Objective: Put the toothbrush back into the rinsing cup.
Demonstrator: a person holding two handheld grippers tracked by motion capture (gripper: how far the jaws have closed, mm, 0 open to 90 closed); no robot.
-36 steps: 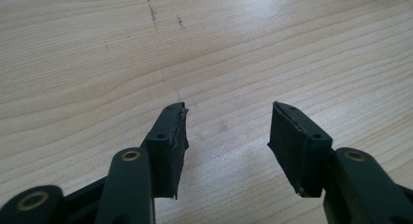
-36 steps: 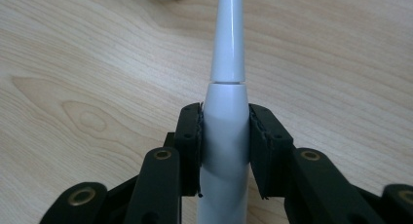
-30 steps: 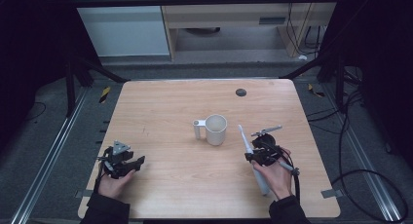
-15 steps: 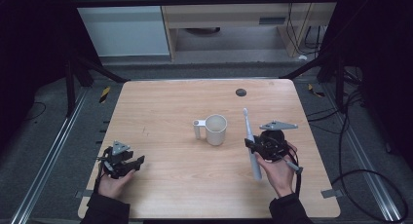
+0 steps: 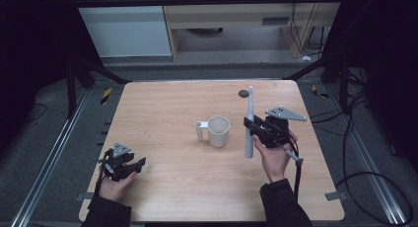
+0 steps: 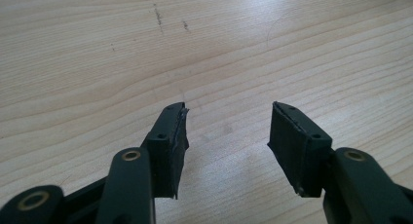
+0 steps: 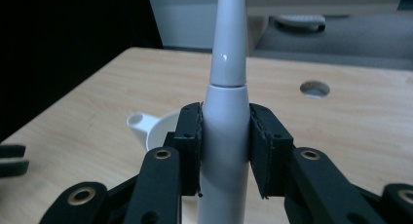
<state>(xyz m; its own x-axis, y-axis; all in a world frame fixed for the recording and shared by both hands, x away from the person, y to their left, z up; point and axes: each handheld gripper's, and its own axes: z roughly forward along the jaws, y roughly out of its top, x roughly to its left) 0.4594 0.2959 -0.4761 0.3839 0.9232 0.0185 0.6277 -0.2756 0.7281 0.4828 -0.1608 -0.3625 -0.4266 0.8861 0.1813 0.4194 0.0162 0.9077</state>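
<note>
Right of the white plastic handled cup (image 5: 218, 131), we hold the right gripper (image 5: 257, 130) clamped on a slim white electric toothbrush (image 5: 249, 133), upright above the wooden table (image 5: 172, 197). We judge it light, rigid, slippery; mid-body grip suits. Our left gripper (image 6: 226, 136) rests agape, empty.

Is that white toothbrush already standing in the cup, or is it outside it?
Outside. The right gripper clamps the toothbrush upright beside the cup; the jaws squeeze its handle, and the cup sits behind it.
</note>
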